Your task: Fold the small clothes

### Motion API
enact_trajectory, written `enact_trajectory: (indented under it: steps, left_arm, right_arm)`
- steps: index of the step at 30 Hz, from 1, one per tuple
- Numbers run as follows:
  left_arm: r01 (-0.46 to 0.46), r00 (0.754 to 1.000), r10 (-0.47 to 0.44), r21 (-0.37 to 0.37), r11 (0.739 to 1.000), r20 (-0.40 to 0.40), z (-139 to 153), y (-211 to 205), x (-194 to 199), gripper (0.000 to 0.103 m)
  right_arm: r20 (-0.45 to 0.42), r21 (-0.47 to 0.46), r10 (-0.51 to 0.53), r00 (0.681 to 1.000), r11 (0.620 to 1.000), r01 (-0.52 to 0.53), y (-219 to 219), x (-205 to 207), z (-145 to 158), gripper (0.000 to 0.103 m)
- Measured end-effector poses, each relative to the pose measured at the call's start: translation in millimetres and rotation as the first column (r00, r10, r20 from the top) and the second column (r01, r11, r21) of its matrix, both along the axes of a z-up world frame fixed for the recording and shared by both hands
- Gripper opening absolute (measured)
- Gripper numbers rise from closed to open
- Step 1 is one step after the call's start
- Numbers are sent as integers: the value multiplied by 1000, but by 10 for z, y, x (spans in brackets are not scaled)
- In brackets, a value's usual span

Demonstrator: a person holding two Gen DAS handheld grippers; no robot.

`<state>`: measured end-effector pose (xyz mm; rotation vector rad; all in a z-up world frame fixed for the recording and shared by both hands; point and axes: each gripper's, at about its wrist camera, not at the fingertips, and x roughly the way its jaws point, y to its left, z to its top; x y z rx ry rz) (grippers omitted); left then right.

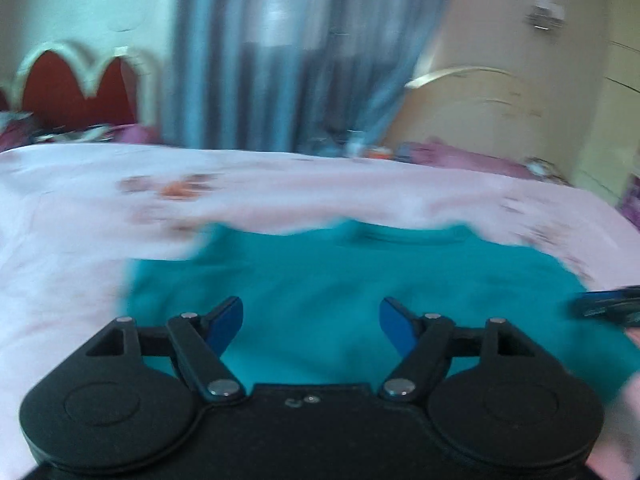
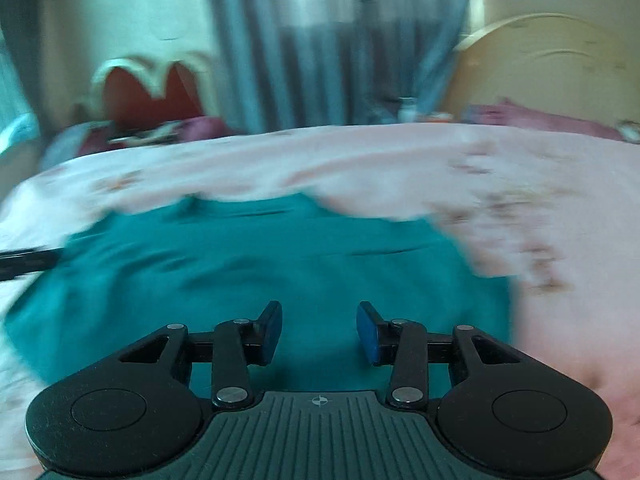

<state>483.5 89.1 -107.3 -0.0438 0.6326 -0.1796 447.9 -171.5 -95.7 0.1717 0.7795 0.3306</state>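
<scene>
A small teal garment (image 1: 344, 276) lies spread flat on a pale pink floral bedsheet (image 1: 80, 208); it also shows in the right wrist view (image 2: 256, 264). My left gripper (image 1: 311, 328) is open and empty, held just above the garment's near part. My right gripper (image 2: 319, 330) is open and empty, also just above the garment's near edge. The right gripper's tip shows at the right edge of the left wrist view (image 1: 608, 306). The left gripper's tip shows at the left edge of the right wrist view (image 2: 28, 262). Both views are motion-blurred.
The bedsheet (image 2: 520, 184) covers a bed. A red and cream headboard (image 1: 76, 80) stands at the back left, grey-blue curtains (image 1: 288, 52) at the back middle, a cream cabinet (image 1: 520, 92) at the back right. Purple bedding and small clutter (image 1: 460, 156) lie along the far edge.
</scene>
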Motion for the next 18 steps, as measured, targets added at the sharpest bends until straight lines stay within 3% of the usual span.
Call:
enact_trajectory:
  steps: [3, 5, 7, 9, 11, 14, 18]
  left_arm:
    - [98, 995, -97, 20, 995, -38, -178, -445, -107, 74]
    - [114, 987, -107, 53, 992, -123, -394, -576, -129, 74]
    - [104, 988, -94, 70, 992, -124, -405, -557, -198, 73]
    - [98, 991, -94, 40, 994, -95, -283, -504, -300, 75]
    - [96, 993, -93, 48, 994, -68, -254, -509, -352, 77]
    - [61, 994, -55, 65, 996, -96, -305, -439, -327, 69]
    - [-33, 995, 42, 98, 995, -88, -316, 21, -389, 69]
  right_arm:
    - [-34, -31, 50, 998, 998, -51, 338, -140, -159, 41]
    - [-19, -71, 42, 999, 997, -43, 405, -229, -244, 41]
    - [-23, -94, 40, 999, 995, -42, 388, -274, -157, 41]
    - [0, -63, 42, 999, 997, -42, 384, -360, -66, 41]
    - [-23, -71, 68, 997, 995, -69, 446, -397, -114, 41]
    - [-65, -104, 78, 995, 991, -85, 441, -478, -237, 41]
    - [-50, -126, -48, 998, 991, 41, -42, -703, -220, 41]
